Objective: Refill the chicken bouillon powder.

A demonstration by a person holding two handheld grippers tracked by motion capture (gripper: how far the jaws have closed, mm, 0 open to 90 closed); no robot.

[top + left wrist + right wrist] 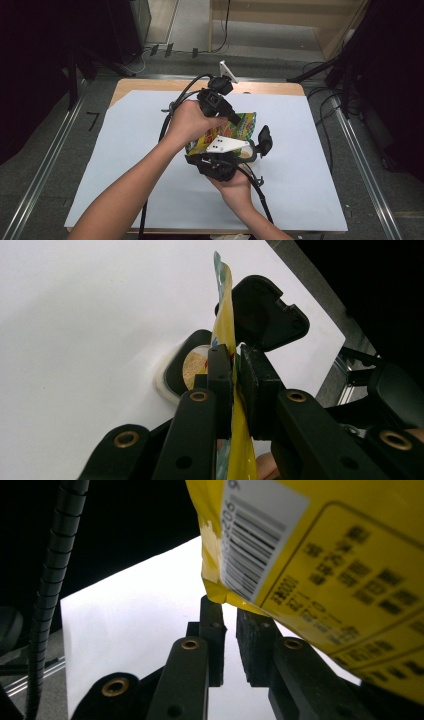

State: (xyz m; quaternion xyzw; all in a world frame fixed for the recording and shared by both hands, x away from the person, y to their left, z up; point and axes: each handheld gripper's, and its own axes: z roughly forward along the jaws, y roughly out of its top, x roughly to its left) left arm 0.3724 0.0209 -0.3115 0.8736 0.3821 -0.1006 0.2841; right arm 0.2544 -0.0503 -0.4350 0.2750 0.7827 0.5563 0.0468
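A yellow and green snack bag hangs between the two grippers above the white sheet. My left gripper, held in the hand reaching in from the left, is shut on the bag's edge, which stands upright between its pads. My right gripper, with its grey plate, sits under the bag in the nearer hand. In the right gripper view its jaws are almost together, with a thin slit of white between them. The bag's barcoded corner lies over their tips.
Below the bag stands a small white-rimmed container with brown contents, its black lid flipped open. A white sheet covers the wooden table. Black cables trail from both grippers. Metal rails run along both sides of the table.
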